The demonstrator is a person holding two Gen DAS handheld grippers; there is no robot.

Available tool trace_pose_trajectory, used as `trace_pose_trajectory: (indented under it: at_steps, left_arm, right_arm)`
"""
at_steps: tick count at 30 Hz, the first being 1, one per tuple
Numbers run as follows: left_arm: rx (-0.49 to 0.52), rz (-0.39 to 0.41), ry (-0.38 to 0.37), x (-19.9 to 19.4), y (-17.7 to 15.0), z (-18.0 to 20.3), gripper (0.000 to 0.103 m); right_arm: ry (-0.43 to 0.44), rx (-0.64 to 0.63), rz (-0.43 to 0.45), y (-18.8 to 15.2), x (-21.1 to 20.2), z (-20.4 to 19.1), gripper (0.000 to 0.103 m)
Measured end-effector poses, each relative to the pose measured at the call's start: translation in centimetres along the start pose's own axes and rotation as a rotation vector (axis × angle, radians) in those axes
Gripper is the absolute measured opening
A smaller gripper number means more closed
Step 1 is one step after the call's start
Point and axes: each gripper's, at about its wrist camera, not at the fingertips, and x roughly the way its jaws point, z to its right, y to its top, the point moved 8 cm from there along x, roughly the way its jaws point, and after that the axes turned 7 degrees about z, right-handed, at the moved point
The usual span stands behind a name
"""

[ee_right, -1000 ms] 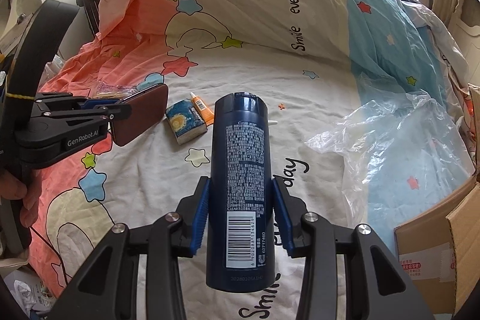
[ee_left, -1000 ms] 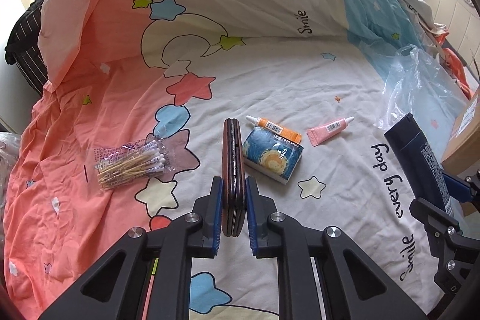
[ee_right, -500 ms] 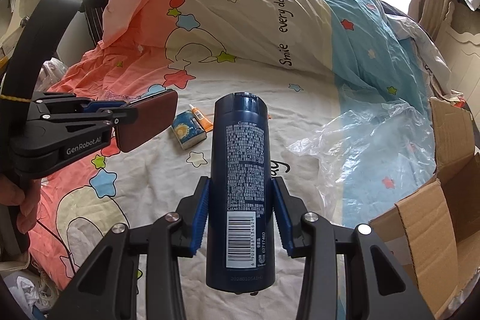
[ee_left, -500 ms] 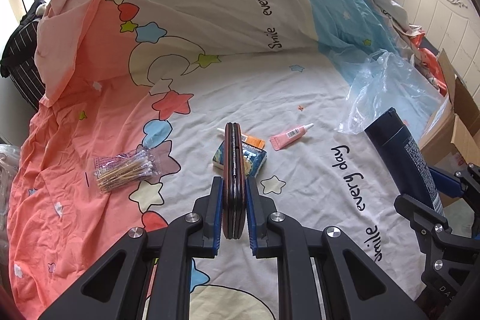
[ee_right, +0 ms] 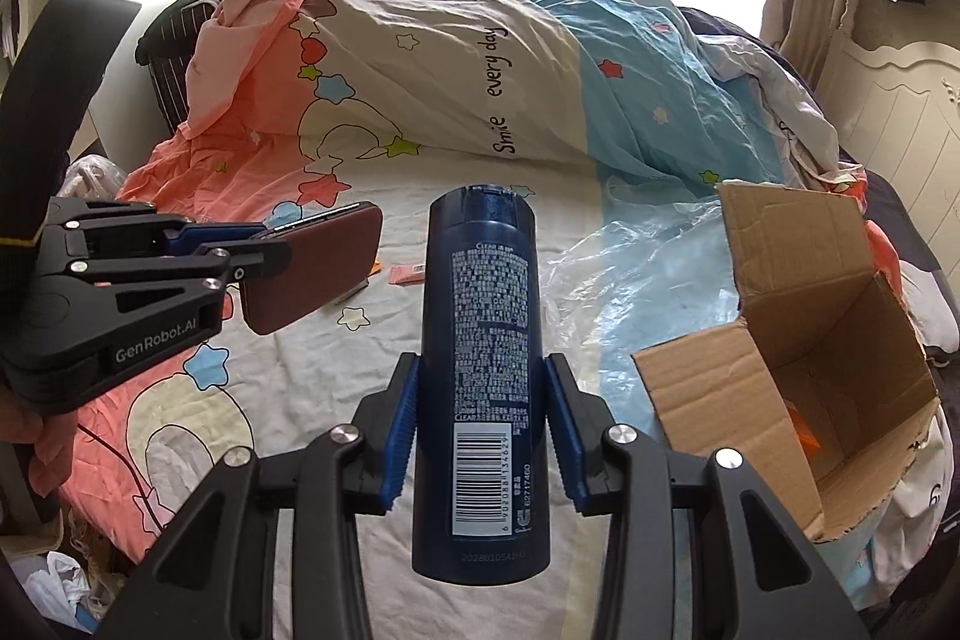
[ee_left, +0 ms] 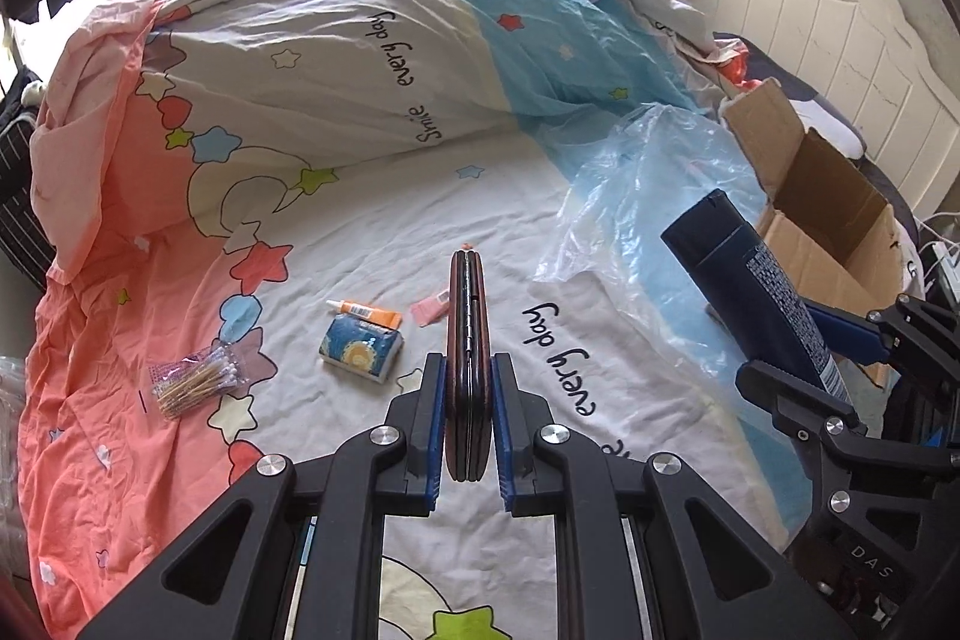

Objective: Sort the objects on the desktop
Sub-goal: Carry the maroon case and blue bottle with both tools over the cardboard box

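While both tools are loaded, nothing can be picked up, so the two held things look bound for the open brown cardboard box (ee_right: 798,340) at the right of the right wrist view. The left gripper (ee_left: 467,421) is clamped on a thin brown leather-look wallet (ee_left: 467,340), which is held edge-on, upright between the blue pads, so that the flat faces take the pressure and the case cannot slip sideways. The right gripper (ee_right: 480,430) is clamped on a dark blue plastic bottle with a white printed label and barcode (ee_right: 480,352); it is gripped around its lower half, cap end pointing away, probably so that it can be lowered cap-first into the box.

Both things are carried clear of the star-patterned bedsheet (ee_left: 360,220), which serves as the work surface. A crumpled clear plastic bag (ee_left: 648,202) is spread just left of the box and could be caught on the way in.

Left on the sheet, at centre left of the left wrist view, are a blue printed tissue pack (ee_left: 360,353), a small white tube with an orange label (ee_left: 365,311) just beyond it, a pink tube (ee_left: 431,309) partly hidden behind the wallet, and a clear packet of cotton swabs (ee_left: 201,379) well apart to the left. These are judged not yet sorted.
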Motion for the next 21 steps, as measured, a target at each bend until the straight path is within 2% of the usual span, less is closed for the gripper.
trace_pose_trajectory:
  at_steps: [14, 21]
  left_arm:
    - [0.17, 0.094, -0.125, -4.6, 4.0, 12.1, 0.013]
    - [0.204, 0.13, -0.193, -5.0, 6.6, 17.9, 0.013]
  right_arm:
    - [-0.11, 0.071, 0.076, 0.4, -6.7, 7.3, 0.038]
    - [-0.183, 0.106, 0.083, -0.8, -8.8, 12.1, 0.038]
